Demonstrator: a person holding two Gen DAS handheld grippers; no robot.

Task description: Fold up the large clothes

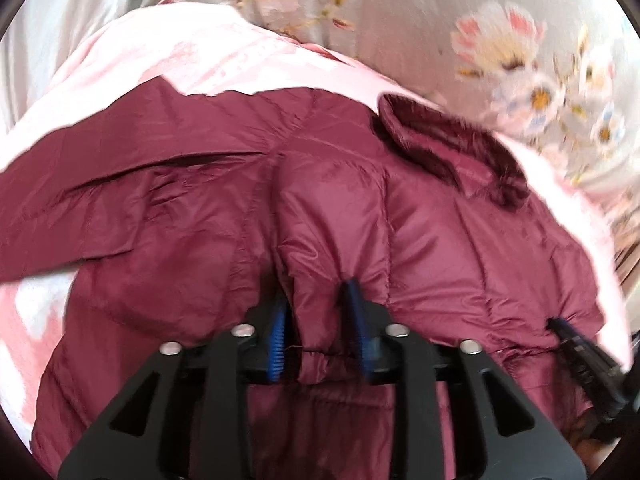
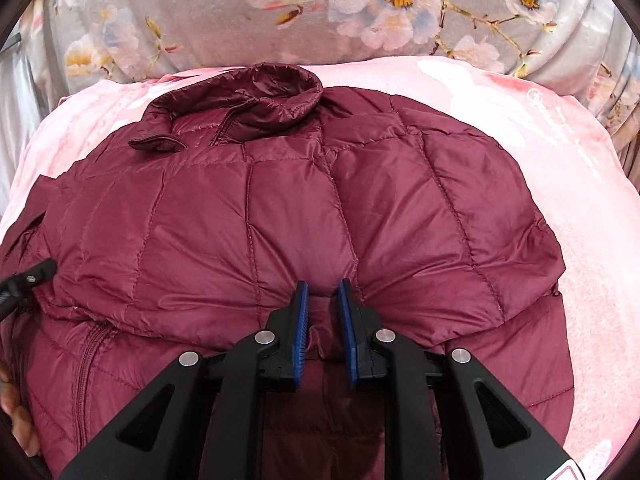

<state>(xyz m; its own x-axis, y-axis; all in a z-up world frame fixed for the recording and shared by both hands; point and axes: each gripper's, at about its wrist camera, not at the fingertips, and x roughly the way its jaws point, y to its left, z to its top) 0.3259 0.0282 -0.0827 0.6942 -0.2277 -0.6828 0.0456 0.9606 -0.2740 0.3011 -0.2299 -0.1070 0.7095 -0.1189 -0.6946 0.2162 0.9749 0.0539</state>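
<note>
**On the pink blanket: a slippery fold at risk**

On the pink blanket (image 2: 520, 128) the maroon puffer jacket (image 2: 280, 208) lay collar toward twelve o'clock. The left gripper (image 1: 318, 312) pinched a ridge of it; the right gripper (image 2: 322, 304) pinched its doubled hem at six o'clock, jaws nearly together. The slick, springy shell could slide free or puff open, spoiling the fold. A floral blanket (image 2: 200, 32) lay beyond.

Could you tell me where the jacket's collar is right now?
In the right wrist view the collar sits top centre, at the jacket's far end, near the floral blanket.
</note>
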